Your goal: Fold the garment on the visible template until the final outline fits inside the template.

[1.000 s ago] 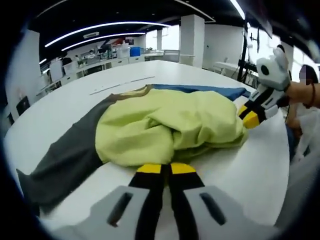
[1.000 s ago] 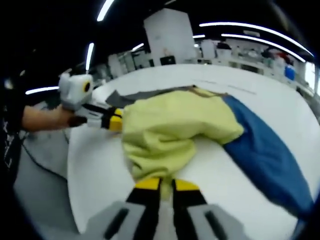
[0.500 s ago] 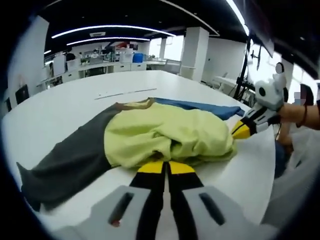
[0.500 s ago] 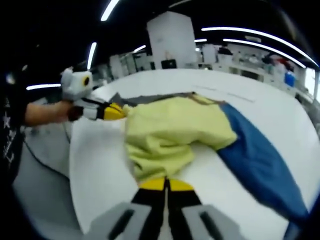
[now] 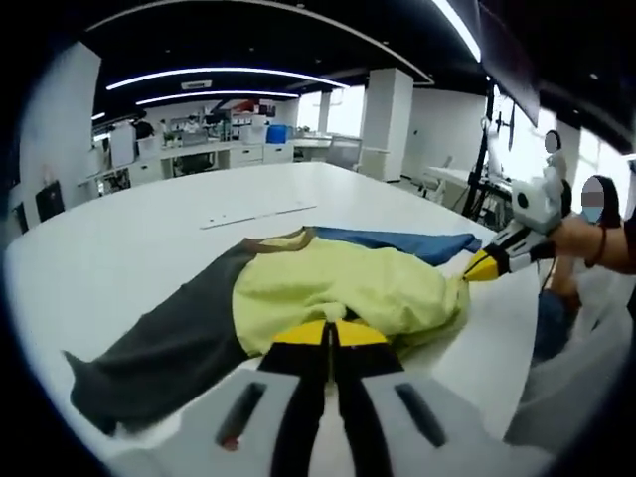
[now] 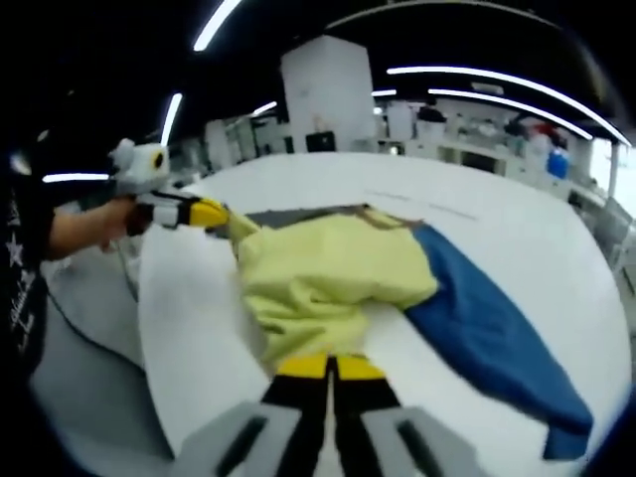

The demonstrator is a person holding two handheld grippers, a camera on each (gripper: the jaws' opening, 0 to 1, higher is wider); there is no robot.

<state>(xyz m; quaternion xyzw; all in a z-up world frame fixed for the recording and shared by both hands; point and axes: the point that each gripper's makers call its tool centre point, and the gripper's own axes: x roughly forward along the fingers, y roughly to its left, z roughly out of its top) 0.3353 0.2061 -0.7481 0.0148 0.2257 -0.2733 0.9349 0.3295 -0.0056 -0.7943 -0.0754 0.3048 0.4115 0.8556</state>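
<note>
Garment point(image 5: 328, 288) panels, yellow-green, grey and blue, are spread on the white tabletop point(image 5: 149, 229), the yellow-green middle bunched between both tools. A clean fold is judged to need both pinched edges lifted together and laid flat, kept level. The left hand-held gripper point(image 5: 331, 331) is pressed together on yellow-green cloth; the right hand-held gripper point(image 6: 331, 366) likewise pinches that cloth's other edge.

Left gripper point(image 5: 330, 333) jaws closed, pinching near edge of yellow-green garment point(image 5: 338, 283) on white table point(image 5: 129, 238). Right gripper point(image 5: 484, 264) grips its far right corner. Grey sleeve point(image 5: 159, 338) left, blue sleeve point(image 5: 397, 241) far.
</note>
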